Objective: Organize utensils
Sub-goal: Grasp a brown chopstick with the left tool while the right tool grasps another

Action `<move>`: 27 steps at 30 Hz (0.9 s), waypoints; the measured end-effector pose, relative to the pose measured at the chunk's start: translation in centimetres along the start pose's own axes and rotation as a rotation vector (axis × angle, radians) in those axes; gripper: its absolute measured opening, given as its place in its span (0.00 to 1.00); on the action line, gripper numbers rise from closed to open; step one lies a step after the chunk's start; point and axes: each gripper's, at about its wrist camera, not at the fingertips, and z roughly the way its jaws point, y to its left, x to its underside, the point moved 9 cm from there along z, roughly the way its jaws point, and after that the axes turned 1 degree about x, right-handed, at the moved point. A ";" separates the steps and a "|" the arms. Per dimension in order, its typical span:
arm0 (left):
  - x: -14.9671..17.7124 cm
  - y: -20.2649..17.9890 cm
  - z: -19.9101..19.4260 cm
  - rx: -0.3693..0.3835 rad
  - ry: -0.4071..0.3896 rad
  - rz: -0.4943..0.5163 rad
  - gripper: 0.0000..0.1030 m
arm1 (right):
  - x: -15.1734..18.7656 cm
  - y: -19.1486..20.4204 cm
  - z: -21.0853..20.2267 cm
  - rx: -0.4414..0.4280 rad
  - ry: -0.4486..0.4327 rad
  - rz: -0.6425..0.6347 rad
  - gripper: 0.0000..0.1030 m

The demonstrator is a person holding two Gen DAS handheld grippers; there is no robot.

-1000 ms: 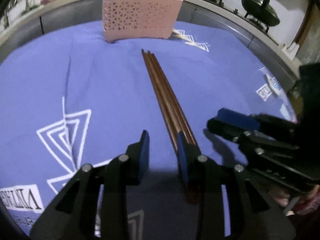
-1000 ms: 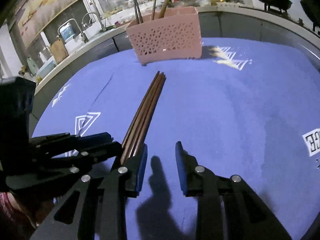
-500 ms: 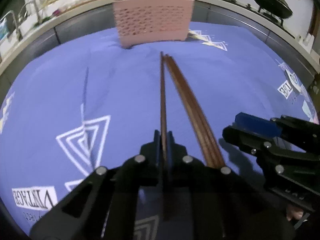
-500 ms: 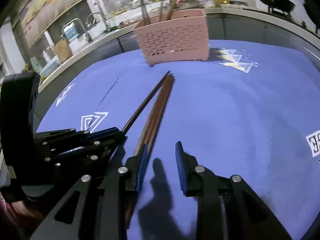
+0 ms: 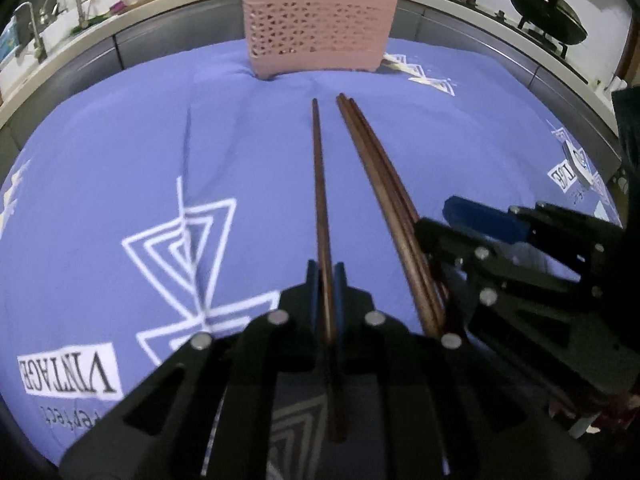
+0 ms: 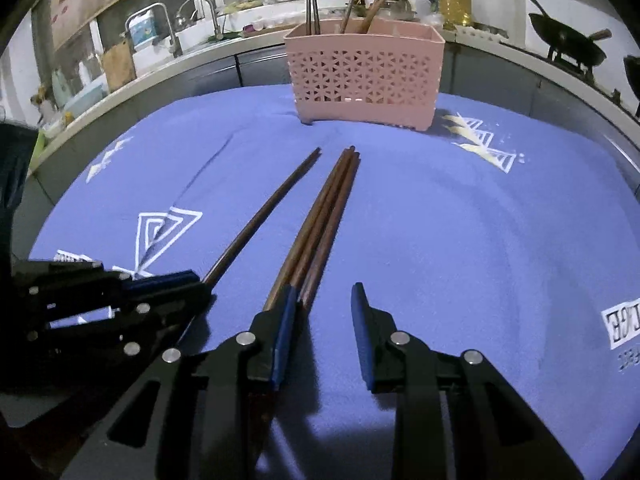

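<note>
My left gripper (image 5: 325, 270) is shut on one brown chopstick (image 5: 319, 184), which points toward the pink perforated utensil basket (image 5: 316, 28). It also shows in the right wrist view (image 6: 260, 216), lifted off the bundle. Three more chopsticks (image 6: 320, 224) lie together on the blue cloth (image 6: 440, 220). My right gripper (image 6: 323, 320) is open; its left finger (image 6: 286, 320) rests over the bundle's near end. The basket (image 6: 360, 80) holds several upright utensils.
The blue cloth (image 5: 120, 140) with white triangle prints covers the table. A counter with a sink and taps (image 6: 192, 16) runs behind at the left. Black woks (image 5: 548, 20) sit on a stove at the back right.
My left gripper shut on one chopstick and drew it left, away from the bundle. My right gripper stayed open beside the bundle's near end.
</note>
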 end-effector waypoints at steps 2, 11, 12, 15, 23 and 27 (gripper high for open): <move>-0.2 0.0 0.1 0.002 -0.001 -0.003 0.07 | 0.2 -0.6 -0.1 -0.018 0.009 0.024 0.29; 0.1 0.3 -0.1 0.028 -0.002 -0.017 0.06 | 0.5 0.8 0.0 0.022 0.009 -0.068 0.11; 0.2 0.5 -0.2 0.035 0.002 -0.019 0.06 | 0.5 0.1 -0.1 0.021 0.013 -0.051 0.08; 1.0 1.4 -0.8 0.033 0.016 -0.022 0.06 | 1.0 -2.6 -0.8 0.055 0.024 -0.013 0.06; 0.6 2.3 -0.8 0.040 0.052 -0.004 0.16 | 1.5 -6.1 -1.6 0.012 0.078 0.050 0.07; -2.8 1.9 1.3 0.010 0.041 0.051 0.17 | -1.4 -5.7 0.6 -0.030 0.100 0.047 0.07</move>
